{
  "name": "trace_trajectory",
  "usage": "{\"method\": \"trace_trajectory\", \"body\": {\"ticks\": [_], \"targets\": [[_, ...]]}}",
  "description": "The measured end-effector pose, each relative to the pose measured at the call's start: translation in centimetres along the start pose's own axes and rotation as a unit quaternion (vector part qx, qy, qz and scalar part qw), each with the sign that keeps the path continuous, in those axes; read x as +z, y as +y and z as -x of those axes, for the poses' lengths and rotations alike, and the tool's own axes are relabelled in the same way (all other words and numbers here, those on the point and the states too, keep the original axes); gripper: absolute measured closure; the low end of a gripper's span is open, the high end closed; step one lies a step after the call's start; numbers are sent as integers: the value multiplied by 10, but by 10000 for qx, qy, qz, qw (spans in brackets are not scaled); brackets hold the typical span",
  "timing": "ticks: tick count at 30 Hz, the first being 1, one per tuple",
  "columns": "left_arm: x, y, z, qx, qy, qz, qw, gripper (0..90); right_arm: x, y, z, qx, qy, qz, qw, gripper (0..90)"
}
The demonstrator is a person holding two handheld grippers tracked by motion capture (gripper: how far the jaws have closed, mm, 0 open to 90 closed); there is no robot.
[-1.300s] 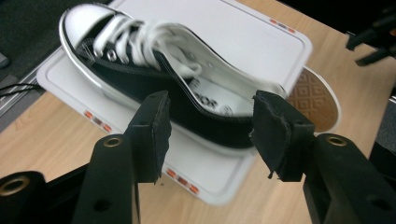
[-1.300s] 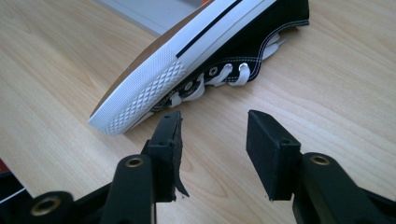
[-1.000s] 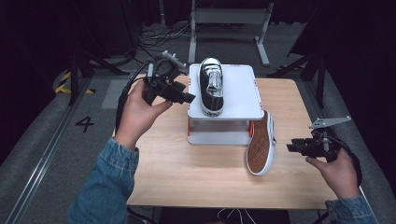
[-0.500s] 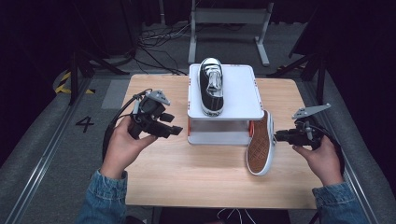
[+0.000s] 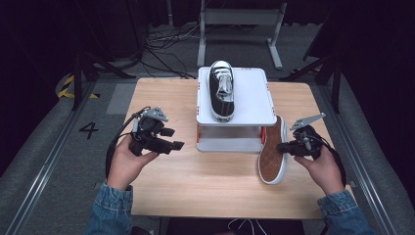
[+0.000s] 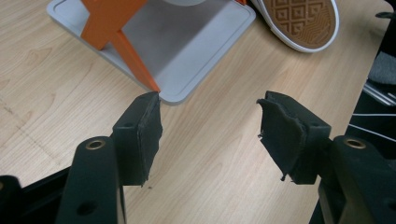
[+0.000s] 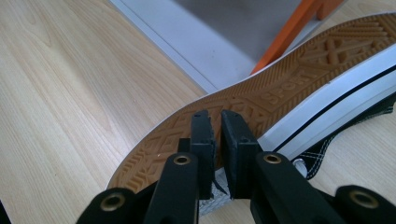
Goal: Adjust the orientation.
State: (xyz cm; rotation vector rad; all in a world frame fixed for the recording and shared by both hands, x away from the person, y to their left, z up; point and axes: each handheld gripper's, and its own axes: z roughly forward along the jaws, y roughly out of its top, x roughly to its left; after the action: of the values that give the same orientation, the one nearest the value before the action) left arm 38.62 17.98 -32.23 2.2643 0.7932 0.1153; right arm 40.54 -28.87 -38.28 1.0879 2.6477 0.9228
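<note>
A black canvas sneaker with a white rubber rim and a brown patterned sole (image 5: 272, 157) is seen lying on its side on the pale wooden worktop (image 5: 205, 181), just beside the near right corner of a white two-tier stand with orange struts (image 5: 254, 93); its sole is turned towards the middle of the worktop and its toe end leans against the stand. The right hand-held gripper (image 5: 283, 147) is held at the shoe's opening side. In the right gripper view its jaws are seen nearly together, with a thin strip of the shoe's fabric edge caught between the pads (image 7: 201, 135); these jaws have just been closing. The right hand-held gripper (image 7: 215, 140) is thus clamped on the sneaker's collar, though the exact part gripped is hard to make out.

A second black sneaker with white laces and a white toe cap (image 5: 222, 91) is stood upright on the top tier of the stand, toe pointing away.

The left hand-held gripper (image 5: 171, 139) is held above the worktop to the left of the stand, well apart from both shoes. Its jaws are spread wide with nothing between them, and they have just been opening; through the gap in the left gripper view (image 6: 210, 133) bare wood is seen, with the stand's lower tray beyond
</note>
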Motion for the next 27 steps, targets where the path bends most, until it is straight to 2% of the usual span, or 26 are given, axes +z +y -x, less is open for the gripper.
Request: {"method": "trace_trajectory", "body": {"ticks": [10, 14, 18, 24, 27], "targets": [[8, -1, -2, 17, -23, -102, 9999, 390, -9, -26, 13, 318, -99, -255, 9991, 874], [7, 0, -3, 10, -41, -65, 10000, 390, -9, -41, 19, 482, -291, -559, 9968, 874], [10, 1, -3, 26, -58, -92, 9999, 388, -6, -51, 24, 601, -371, -743, 9947, 862], [15, 2, -4, 74, -102, -164, 9998, 387, -6, -68, 37, 920, -309, -767, 9923, 840], [15, 2, -4, 70, -93, -185, 9998, 386, -7, -68, 38, 921, -385, -797, 9918, 832]]}}
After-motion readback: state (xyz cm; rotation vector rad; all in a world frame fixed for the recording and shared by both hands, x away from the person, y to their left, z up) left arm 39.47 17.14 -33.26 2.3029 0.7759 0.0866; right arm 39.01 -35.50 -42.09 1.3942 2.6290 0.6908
